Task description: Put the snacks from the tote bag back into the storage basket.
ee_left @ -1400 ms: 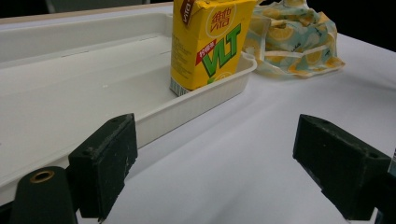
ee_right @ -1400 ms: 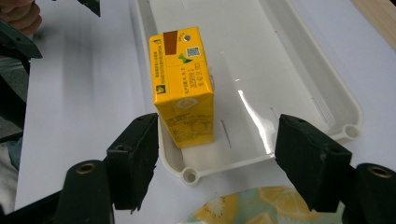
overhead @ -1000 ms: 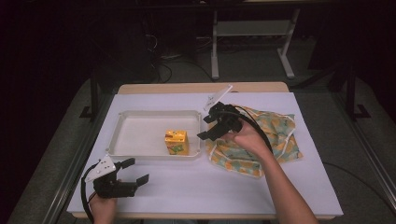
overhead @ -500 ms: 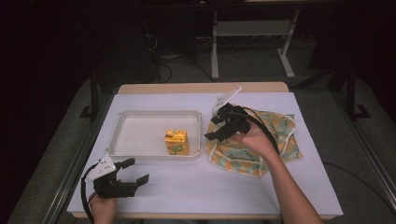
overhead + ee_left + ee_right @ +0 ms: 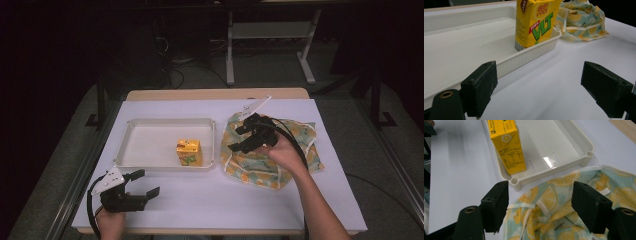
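Note:
A yellow drink carton (image 5: 189, 152) stands upright in the near right corner of a shallow white tray (image 5: 150, 145). Right of the tray lies a crumpled lemon-print cloth bag (image 5: 280, 167). My right gripper (image 5: 237, 139) hovers over the bag's left part, jaws open, pointing toward the tray. In the right gripper view the right gripper (image 5: 540, 192) has bag cloth (image 5: 549, 215) beneath its gap, with the carton (image 5: 507, 147) and tray corner (image 5: 564, 142) beyond. My left gripper (image 5: 146, 182) rests open at the front left. In its own view the left gripper (image 5: 540, 72) faces the carton (image 5: 535, 22), tray (image 5: 461, 45) and bag (image 5: 581, 20).
A white sheet (image 5: 225, 200) covers the table, with a wooden strip (image 5: 215, 94) at its far edge. The right gripper's black cable (image 5: 295, 145) loops over the bag. A metal stand (image 5: 270, 35) and cables sit on the dark floor behind.
My right gripper has drifted to the right, away from the tray's edge and further over the bag. Its jaws stay equally apart. The left gripper has not moved.

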The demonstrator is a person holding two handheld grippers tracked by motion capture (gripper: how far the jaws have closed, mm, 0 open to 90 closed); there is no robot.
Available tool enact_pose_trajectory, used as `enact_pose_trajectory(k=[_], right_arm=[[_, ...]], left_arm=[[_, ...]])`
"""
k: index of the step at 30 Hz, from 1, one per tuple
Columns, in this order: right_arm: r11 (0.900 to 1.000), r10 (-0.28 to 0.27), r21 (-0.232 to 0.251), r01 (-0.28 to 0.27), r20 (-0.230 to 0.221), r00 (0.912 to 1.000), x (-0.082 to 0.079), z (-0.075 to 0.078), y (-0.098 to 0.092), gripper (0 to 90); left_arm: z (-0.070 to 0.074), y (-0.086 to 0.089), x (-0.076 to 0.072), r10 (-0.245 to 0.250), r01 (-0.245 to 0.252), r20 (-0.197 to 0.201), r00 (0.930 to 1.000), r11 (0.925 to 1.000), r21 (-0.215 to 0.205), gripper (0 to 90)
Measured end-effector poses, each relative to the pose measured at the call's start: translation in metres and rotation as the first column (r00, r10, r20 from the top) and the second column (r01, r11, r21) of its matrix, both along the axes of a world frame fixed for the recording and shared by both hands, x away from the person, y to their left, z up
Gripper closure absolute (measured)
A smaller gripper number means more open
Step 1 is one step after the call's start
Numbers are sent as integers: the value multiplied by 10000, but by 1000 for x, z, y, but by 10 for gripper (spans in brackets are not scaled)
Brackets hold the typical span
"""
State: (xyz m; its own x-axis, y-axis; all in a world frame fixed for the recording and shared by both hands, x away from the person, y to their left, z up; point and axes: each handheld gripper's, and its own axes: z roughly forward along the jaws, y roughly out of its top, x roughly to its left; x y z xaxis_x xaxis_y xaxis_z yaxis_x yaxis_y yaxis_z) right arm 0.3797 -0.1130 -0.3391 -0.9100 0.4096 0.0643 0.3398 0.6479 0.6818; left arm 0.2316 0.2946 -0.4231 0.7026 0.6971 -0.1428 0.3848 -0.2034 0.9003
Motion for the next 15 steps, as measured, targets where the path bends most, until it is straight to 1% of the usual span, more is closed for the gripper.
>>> enact_pose_trajectory(k=[2,6,8,11,12,13,15], right_arm=[[10000,-61,5,61,44,10000,0,-1,-4,295],[9998,-169,124,169,-39,9998,-3,-1,-9,296],[9998,-160,68,160,26,9999,-4,-1,-12,297],[9997,-237,22,237,6,9997,-6,-2,-17,297],[9995,-294,91,294,-62,9995,-8,-2,-18,297],[9995,-292,85,292,30,9996,-8,-3,-21,297],[9992,-346,173,347,-61,9994,-10,-3,-24,297]], left_arm=[[0,0,0,-10,10,8,10000,10000,2,134],[0,0,0,2,-2,-16,10000,10000,6,134],[0,0,0,3,-3,-1,10000,10000,-11,134],[0,0,0,1,-1,-17,10000,10000,-11,134],[0,0,0,1,-1,-4,10000,10000,7,134],[0,0,1,-1,1,-3,10000,10000,28,134],[0,1,1,4,-4,-4,10000,10000,32,134]])
